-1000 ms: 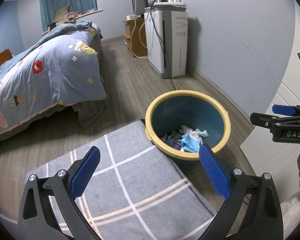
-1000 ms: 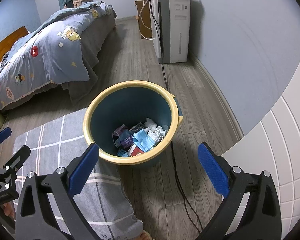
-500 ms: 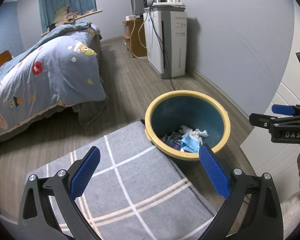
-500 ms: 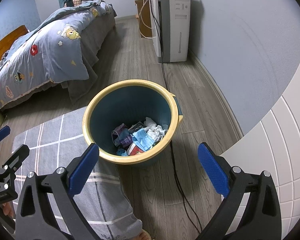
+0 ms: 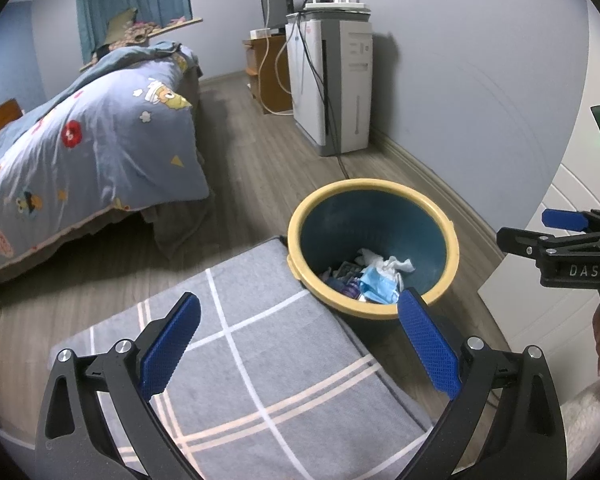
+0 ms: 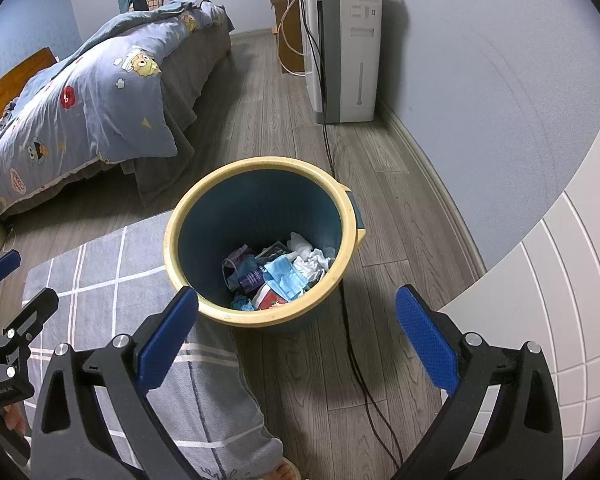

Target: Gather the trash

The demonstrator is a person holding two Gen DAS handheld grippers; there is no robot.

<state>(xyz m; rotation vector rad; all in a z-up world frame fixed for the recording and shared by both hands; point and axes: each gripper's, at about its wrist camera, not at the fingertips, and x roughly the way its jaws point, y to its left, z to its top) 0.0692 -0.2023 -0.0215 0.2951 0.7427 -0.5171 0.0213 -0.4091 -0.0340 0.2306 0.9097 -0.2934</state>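
Nothing much has shifted since a second ago; both views only drift slightly. Left tool [image 5: 296, 340] and right tool [image 6: 296, 328] hang released, empty. Trash [image 6: 278, 270] lies inside the upright bin [image 6: 188, 216], mouth facing up, beside the rug [image 5: 260, 360]. Collection seems nearly done, though floor behind is unseen.

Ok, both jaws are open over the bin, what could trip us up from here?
The black cable runs along the floor right beside the trash bin; a low reach by the right gripper could snag it. The bin sits against the edge of the grey rug, so a nudge from the left gripper might tip it.
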